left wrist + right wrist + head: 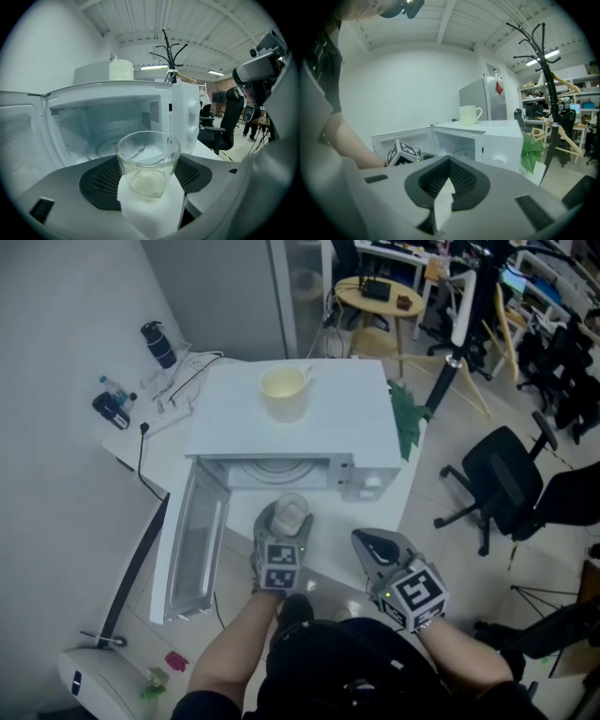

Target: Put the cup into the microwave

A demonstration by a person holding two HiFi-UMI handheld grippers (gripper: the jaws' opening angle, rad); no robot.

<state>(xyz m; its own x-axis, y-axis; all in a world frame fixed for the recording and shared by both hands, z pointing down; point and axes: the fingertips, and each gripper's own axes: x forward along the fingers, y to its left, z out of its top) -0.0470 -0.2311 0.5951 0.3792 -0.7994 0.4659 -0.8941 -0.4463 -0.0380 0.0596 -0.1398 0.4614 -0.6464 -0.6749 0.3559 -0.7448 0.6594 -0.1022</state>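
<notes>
- The glass cup [148, 159] is sitting upright between the jaws of the left gripper [286, 521], just outside the open front of the microwave [309, 418] and level with its cavity.
- The cup is not resting on the table [323, 540]; only the gripper is carrying it.
- The microwave door [192, 549] is standing open, swung out to the left of the cup. The turntable [108, 148] is showing inside the cavity, beyond the cup's rim.
- A cream mug [283, 393] is standing on top of the microwave, well apart from the cup.
- The left forearm is reaching forward from the person's body, and the left gripper is pointing at the cavity opening, tilted slightly downward.
- The right gripper [370, 547] is hovering to the right of the left one, near the front right corner of the microwave, also angled slightly downward.
- The left gripper's jaws are standing wide, clamping the cup's lower wall from both sides. The white pad under the cup is touching its base.
- In the right gripper view, the right gripper's jaws are closing together on nothing, with only the white pad showing at their seam.
- A green plant [530, 153] is standing beside the microwave's right side.
</notes>
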